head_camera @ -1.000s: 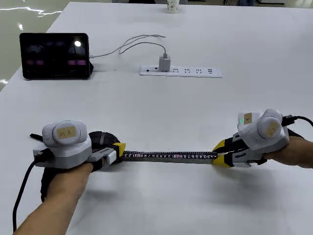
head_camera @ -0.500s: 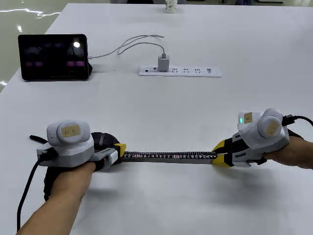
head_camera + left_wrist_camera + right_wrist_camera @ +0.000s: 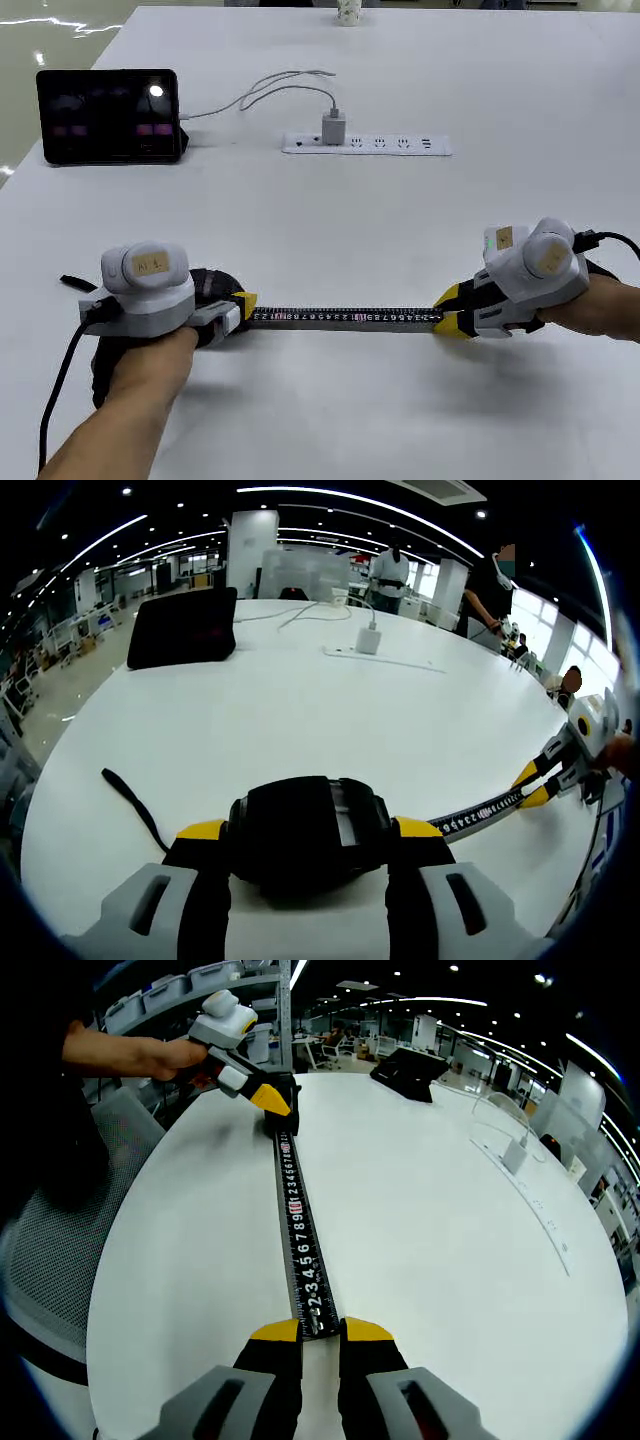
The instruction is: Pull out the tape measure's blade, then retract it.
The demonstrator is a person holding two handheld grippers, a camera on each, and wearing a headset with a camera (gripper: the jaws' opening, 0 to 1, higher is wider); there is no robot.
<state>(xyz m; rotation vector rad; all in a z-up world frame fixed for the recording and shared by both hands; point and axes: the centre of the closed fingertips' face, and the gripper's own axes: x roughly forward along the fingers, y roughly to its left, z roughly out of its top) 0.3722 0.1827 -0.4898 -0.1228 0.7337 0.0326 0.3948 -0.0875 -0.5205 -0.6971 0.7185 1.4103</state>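
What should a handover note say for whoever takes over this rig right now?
Left gripper: tongs shut on the black tape measure case, which sits low on the white table.
Right gripper: tongs shut on the end of the blade.
The blade runs straight between the two grippers, along the table top.
Done: blade pulled out of the case.
Left: retract the blade into the case, probably by bringing the right gripper back toward the left one.
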